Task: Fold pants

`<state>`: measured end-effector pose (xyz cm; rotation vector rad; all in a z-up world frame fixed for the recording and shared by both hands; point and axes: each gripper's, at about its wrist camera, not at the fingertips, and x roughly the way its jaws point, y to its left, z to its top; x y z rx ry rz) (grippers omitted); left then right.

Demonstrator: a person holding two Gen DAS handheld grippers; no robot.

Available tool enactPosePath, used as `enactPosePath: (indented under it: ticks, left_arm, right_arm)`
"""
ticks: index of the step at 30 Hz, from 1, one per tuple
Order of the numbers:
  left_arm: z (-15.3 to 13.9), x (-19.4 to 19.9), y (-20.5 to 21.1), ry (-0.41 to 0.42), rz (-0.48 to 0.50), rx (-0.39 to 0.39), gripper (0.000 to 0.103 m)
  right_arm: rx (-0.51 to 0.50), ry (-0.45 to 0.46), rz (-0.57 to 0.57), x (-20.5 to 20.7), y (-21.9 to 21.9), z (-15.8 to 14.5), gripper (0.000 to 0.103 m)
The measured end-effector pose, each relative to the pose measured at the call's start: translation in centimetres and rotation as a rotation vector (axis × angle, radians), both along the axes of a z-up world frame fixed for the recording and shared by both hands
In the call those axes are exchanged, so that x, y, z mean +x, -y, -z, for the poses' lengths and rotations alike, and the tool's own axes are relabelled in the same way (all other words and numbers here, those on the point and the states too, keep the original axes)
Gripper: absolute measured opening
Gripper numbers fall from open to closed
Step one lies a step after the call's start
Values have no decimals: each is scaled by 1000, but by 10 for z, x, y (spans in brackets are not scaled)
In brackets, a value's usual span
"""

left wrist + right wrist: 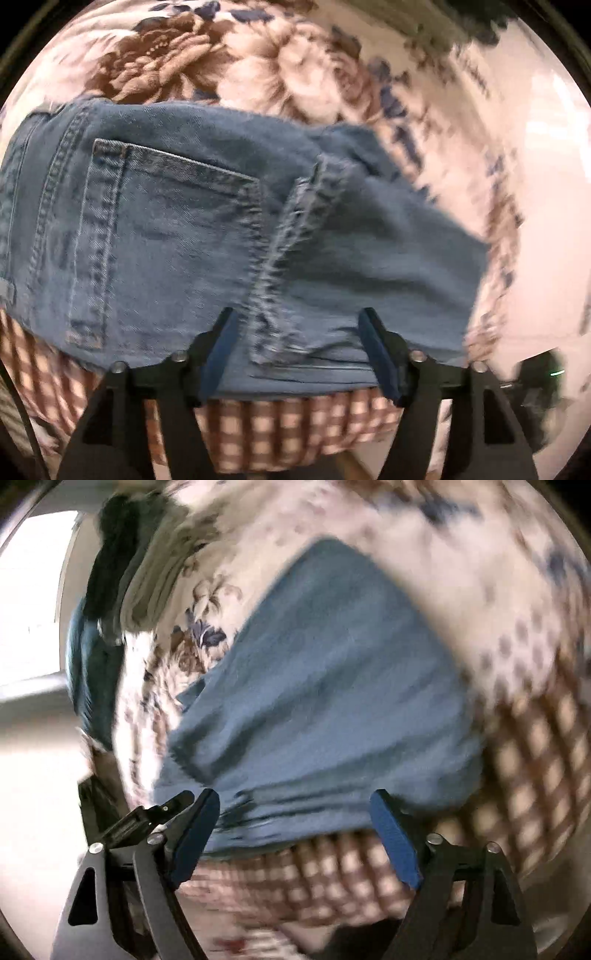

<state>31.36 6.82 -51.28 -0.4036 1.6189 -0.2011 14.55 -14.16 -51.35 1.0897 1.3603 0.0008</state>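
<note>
Blue denim pants (192, 236) lie folded into a compact bundle, back pocket (159, 221) and a thick seam facing up. My left gripper (297, 325) hovers over the bundle's near edge, its jaws apart on either side of the seam end, and the pads do not press the cloth. In the blurred right wrist view the same pants (325, 686) fill the middle. My right gripper (293, 797) stands open at their near edge, with denim showing between its blue pads (391, 830) but not pinched.
The pants rest on a floral bedspread (258, 66), with a brown-and-white checked cloth (280, 428) under their near edge. A stack of dark and olive folded clothes (122, 565) sits at the far left. A dark device with a green light (546, 373) lies to the right.
</note>
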Motion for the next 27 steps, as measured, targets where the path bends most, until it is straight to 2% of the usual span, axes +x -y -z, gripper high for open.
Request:
enactPosePath:
  ticks: [1,3,6,7,9,10,12,14,15,16,18,22,24,25,26,27]
  left_arm:
    - [0,0,2,-5,-3,-22,66]
    - [9,-1,10,-18,7,-6,66]
    - [33,1,20,-49,16,43,66]
    - [35,2,22,-32,13,71,60]
    - [32,3,23,-1,18,92,36]
    - [29,4,25,14,22,95,20]
    - [23,0,18,34,18,100,16]
    - [21,-4,9,29,-7,87,15]
    - [19,-7,3,19,-27,70,15]
    - [18,-10,-3,-2,-54,38,15]
    - [14,-11,-6,-12,-84,12,15]
    - [-2,-22,-18,-28,-85,-19,15]
    - [3,-22,-9,-38,-58,-15,16]
    - [7,-21,-4,-35,-33,0,18]
    - [13,-20,3,-38,-17,19,31]
    - [20,-18,7,-48,-12,15,40]
  right_arm:
    - [38,-26,34,-5,-1,7,68]
    - [87,-51,100,-11,0,22,54]
    - [95,-103,185,-17,5,42,53]
    - [102,-119,210,-18,7,49,53]
    - [115,-140,249,-19,9,58,53]
    - [114,-158,260,-19,9,62,53]
    - [120,-165,291,-20,8,63,53]
    - [105,-150,291,-17,7,62,47]
    - [83,-135,298,-16,7,60,18]
    - [54,-146,297,-16,8,57,12]
    - [59,-116,338,-21,10,48,10]
    - [30,-48,285,-26,10,14,9]
    - [27,-61,254,-29,11,5,9]
    - [14,-73,241,-31,12,6,9]
    - [-3,-90,216,-30,12,9,10]
    - [-5,-122,185,-29,14,18,12]
